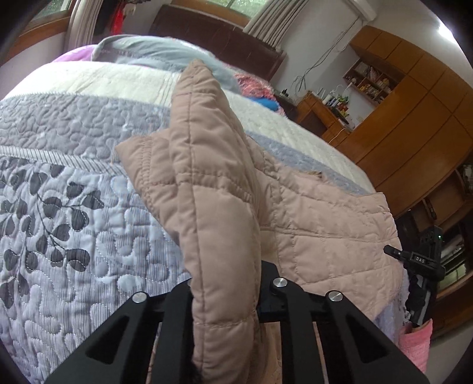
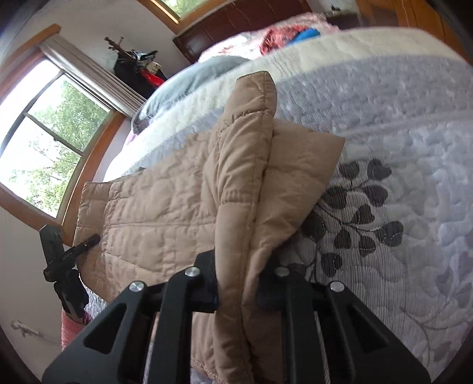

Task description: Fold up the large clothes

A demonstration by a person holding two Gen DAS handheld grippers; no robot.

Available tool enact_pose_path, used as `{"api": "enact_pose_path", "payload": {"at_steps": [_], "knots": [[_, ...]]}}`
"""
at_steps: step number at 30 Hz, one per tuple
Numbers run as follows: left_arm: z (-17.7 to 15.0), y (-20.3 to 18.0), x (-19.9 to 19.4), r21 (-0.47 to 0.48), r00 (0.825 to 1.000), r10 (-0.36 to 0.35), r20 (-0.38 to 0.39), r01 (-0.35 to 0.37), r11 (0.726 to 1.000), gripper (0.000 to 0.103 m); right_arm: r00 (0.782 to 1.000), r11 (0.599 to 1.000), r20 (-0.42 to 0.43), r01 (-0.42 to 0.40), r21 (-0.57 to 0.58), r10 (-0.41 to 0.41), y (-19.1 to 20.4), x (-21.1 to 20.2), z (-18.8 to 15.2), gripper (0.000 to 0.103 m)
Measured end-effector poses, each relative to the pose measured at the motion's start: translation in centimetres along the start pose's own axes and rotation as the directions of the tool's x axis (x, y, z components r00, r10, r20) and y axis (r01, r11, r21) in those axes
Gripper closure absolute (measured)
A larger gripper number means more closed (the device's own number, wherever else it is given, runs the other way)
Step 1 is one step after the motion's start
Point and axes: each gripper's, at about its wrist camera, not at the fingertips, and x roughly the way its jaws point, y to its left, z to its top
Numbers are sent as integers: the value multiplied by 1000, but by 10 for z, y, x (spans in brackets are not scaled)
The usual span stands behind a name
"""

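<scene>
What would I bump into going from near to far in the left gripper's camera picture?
left gripper → tan quilted jacket → leaf-patterned quilt → grey pillow → dark headboard → window curtain

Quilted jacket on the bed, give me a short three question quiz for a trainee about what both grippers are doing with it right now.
1. True or false: the left gripper is open and apart from the tan quilted jacket.
2. What does the right gripper pinch? A. grey pillow B. a fold of the jacket C. curtain
3. Fill in: the jacket lies on a leaf-patterned ____.

Key:
1. False; it is shut on a raised fold of the jacket.
2. B
3. quilt
</scene>
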Motion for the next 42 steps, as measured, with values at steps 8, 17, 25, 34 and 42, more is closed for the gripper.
{"api": "enact_pose_path", "payload": {"at_steps": [8,17,25,34,42], "knots": [[-10,-21,-57,52,997,-50,55,47,998,90,997,994,68,-18,-106,26,44,-56,-13,90],[-48,-46,-137,97,994,-58,92,49,994,90,993,978,100,-48,-203,69,90,-123,-52,90],[-102,-46,-176,86,997,-30,70,24,996,90,994,975,45,-85,-206,96,100,-144,-111,90],[-160,-19,-164,35,1000,26,14,-27,999,88,997,982,-15,-77,-175,76,85,-136,-168,90],[-186,9,-142,1,998,57,-23,-57,998,82,998,993,-55,-50,-106,44,56,-108,-186,89]]}}
